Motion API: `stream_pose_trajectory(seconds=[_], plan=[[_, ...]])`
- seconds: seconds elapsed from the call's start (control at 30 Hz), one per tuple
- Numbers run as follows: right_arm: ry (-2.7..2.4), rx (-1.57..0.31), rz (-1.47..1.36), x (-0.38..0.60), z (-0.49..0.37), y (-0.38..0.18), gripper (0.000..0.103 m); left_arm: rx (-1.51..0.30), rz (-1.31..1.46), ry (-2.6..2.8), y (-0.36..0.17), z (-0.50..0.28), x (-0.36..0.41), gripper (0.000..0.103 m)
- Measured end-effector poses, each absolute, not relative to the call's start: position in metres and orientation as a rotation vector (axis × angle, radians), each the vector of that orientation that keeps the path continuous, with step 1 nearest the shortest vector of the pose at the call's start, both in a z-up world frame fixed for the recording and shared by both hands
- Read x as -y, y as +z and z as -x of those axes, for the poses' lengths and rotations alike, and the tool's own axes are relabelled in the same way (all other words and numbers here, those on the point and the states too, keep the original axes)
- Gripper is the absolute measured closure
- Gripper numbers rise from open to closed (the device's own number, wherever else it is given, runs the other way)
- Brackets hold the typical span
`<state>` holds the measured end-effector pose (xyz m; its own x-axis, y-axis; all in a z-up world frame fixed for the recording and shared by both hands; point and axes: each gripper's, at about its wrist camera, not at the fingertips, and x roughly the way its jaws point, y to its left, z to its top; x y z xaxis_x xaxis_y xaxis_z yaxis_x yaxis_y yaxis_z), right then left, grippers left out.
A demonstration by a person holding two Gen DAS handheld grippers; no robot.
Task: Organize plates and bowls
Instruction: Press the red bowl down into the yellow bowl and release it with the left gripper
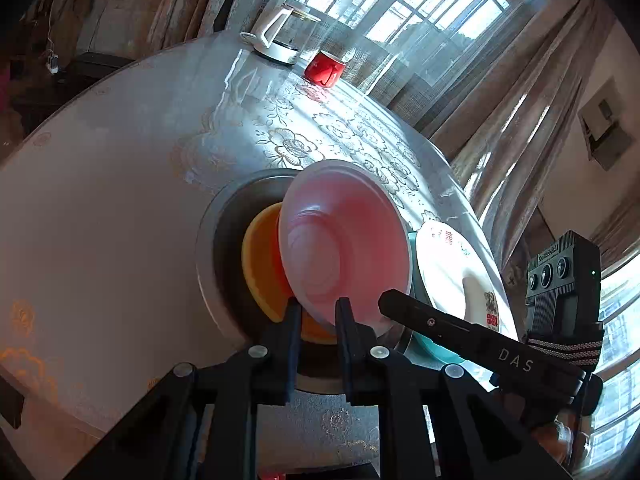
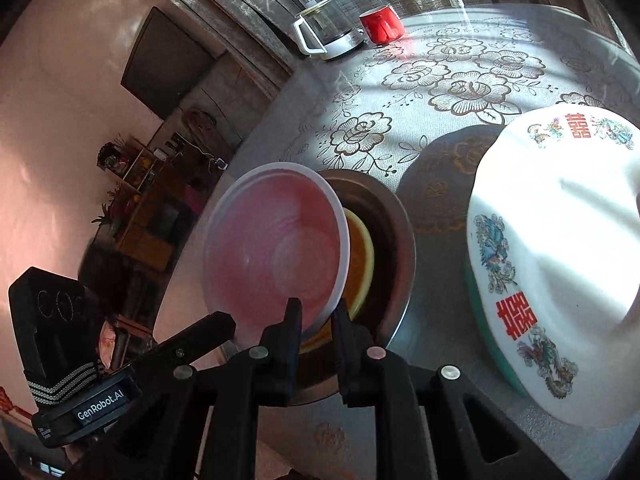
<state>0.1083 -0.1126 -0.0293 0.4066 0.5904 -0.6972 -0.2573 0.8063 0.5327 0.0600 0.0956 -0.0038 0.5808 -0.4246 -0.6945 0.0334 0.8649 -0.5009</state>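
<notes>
Two claws on one dish: the pink plate is tilted up on edge, its near rim pinched by the left claw in the left wrist view and by the right claw in the right wrist view, each closed on that rim. Behind and under the plate sits an orange bowl, nested inside a dark metal basin on the worktop. Just right of the basin lies a white plate with red characters and dragon-and-phoenix prints, resting on something teal whose edge peeks out beneath. A floral lace cloth covers the worktop. Far off, near the window, a white-based glass kettle stands beside a red mug.
</notes>
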Motion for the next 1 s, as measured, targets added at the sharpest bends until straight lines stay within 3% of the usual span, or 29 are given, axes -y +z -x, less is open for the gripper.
stream_pose_trajectory(seconds=[0.43, 1.0], plan=[[0.529, -1.031, -0.376, 0.116, -0.107, -0.028, 0.086, -0.938, 0.455, -0.274, -0.006, -0.062, -0.097, 0.082], [0.466, -0.99, -0.288, 0.108, -0.118, -0.024, 0.083, -0.956, 0.436, -0.276, -0.011, -0.061, -0.097, 0.081]])
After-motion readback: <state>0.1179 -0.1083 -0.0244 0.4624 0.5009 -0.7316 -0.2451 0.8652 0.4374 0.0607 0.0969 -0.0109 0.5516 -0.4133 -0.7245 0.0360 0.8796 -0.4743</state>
